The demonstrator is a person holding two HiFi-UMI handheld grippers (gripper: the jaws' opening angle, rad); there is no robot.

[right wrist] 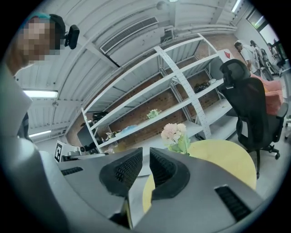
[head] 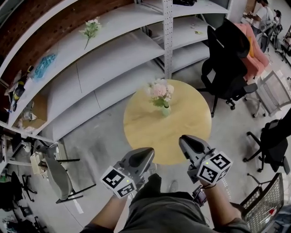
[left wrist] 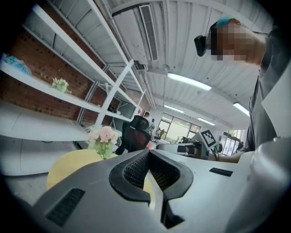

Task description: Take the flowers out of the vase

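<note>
left gripper (head: 145, 154) jaws pressed together, empty | right gripper (head: 185, 140) jaws pressed together, empty | both by near edge of round yellow table (head: 182, 132) | grey floor (head: 100, 136); shelves (head: 113, 54) behind; black chair (head: 225, 63) right | flowers (head: 159, 91) in vase (head: 166, 110) on table's far half, well apart from both | stems upright, blooms up

This is looking like an open-plan office — black swivel chairs (head: 226, 63) are standing near a round yellow counter (head: 191, 132) on a concrete floor (head: 100, 141), long white shelving (head: 113, 59) is running along a brick wall (head: 59, 27), and a person (head: 261, 13) is standing at a far desk.
</note>
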